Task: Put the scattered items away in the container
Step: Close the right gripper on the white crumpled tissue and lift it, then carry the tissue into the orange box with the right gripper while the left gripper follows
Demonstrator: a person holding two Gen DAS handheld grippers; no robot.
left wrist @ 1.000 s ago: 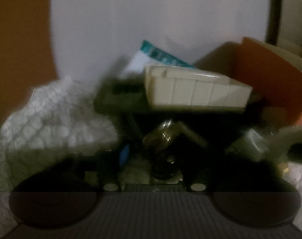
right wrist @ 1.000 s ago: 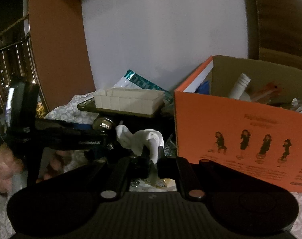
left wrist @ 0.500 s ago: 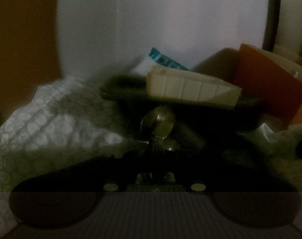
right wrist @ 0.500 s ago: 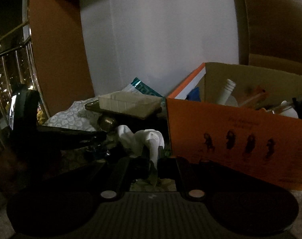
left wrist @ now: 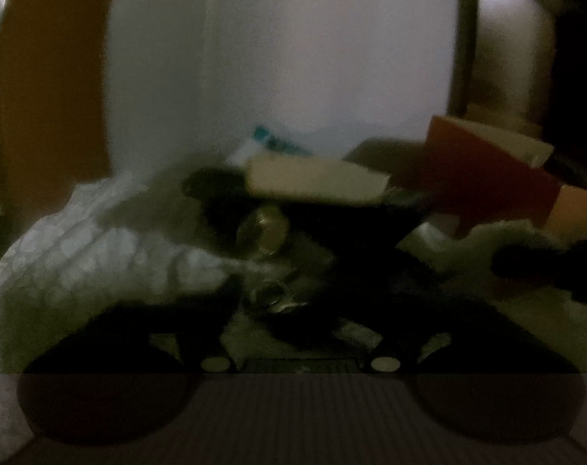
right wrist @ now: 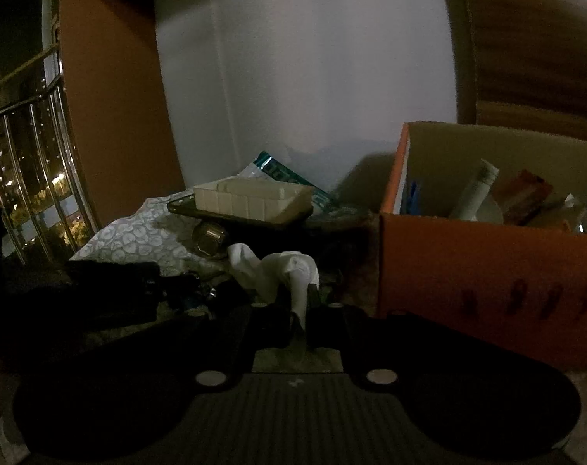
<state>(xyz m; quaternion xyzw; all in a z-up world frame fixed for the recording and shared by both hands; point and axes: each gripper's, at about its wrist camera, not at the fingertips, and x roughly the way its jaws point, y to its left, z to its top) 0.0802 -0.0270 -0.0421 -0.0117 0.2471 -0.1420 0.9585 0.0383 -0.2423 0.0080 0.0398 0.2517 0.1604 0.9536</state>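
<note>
Crumpled white tissue (right wrist: 289, 271) sits clenched between my right gripper (right wrist: 298, 302) fingers, lifted since a second ago, with the orange cardboard box (right wrist: 487, 267) now nearer, just to my right. That puts the drop next, I judge. My left gripper (left wrist: 293, 310) has pulled back from the small shiny metal piece (left wrist: 272, 296); the blurred, dark view will not let me tell whether its jaws grip anything. Ahead lie a cream ridged plastic tray (right wrist: 251, 197) on a dark flat slab (right wrist: 231, 215), a teal-edged packet (right wrist: 282, 172) and patterned white cloth (right wrist: 134, 236). The box's near wall stands between tissue and opening.
</note>
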